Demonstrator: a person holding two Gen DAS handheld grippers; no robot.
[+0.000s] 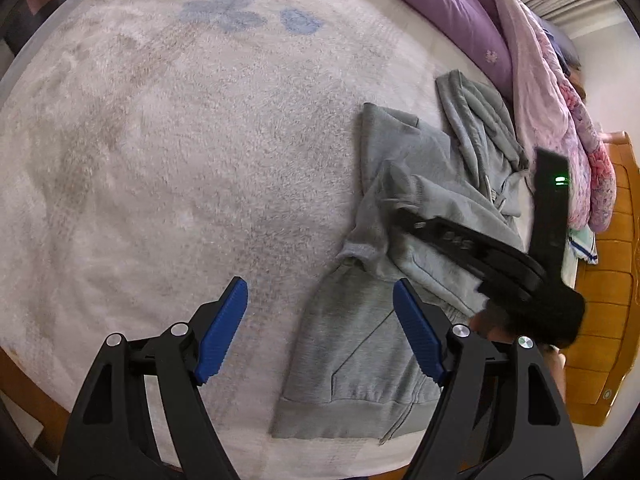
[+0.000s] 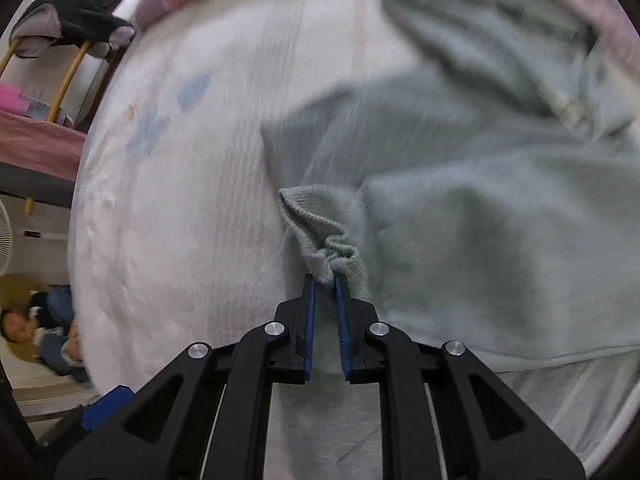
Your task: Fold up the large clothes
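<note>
A grey hooded sweatshirt (image 1: 360, 344) lies on a pale fluffy bed cover (image 1: 180, 160), hem toward me, hood (image 1: 476, 120) at the far end. My left gripper (image 1: 320, 316) is open and empty above the cover, beside the sweatshirt's left edge. In the left wrist view my right gripper (image 1: 404, 216) reaches over the sweatshirt, holding a sleeve. In the right wrist view my right gripper (image 2: 325, 280) is shut on the ribbed sleeve cuff (image 2: 320, 236), lifted over the sweatshirt body (image 2: 480, 220). That view is motion-blurred.
Purple and pink quilts (image 1: 520, 60) are piled along the bed's far right side. A wooden bed frame (image 1: 608, 300) stands at the right. Beyond the bed's left edge are a rack with dark clothes (image 2: 76, 16), a fan (image 2: 5, 240) and stuffed items on the floor (image 2: 44, 328).
</note>
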